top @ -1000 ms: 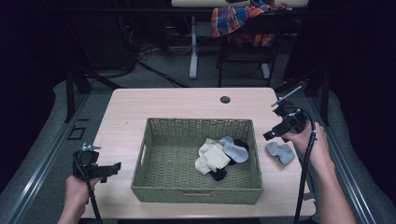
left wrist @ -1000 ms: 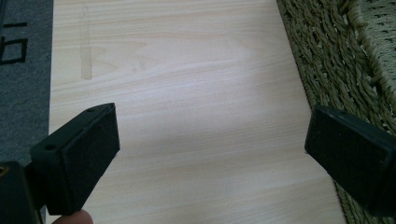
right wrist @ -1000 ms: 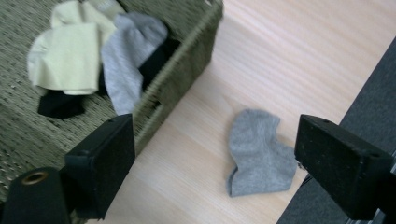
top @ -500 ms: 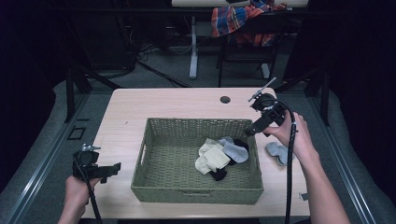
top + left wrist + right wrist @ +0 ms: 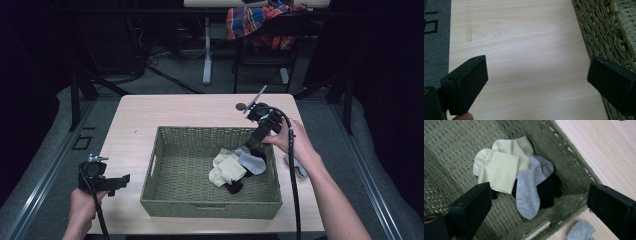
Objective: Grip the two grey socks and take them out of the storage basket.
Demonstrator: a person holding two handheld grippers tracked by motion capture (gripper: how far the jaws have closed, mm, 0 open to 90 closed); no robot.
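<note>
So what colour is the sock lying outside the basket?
Grey; the sock shows best in the right gripper view.

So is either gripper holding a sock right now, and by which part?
Nothing is held. The right gripper hangs open above the grey sock in the basket; the left gripper is open over the bare table.

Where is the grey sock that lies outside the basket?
In the high view, the grey sock lies on the table, right of the basket, beside the person's right forearm.
</note>
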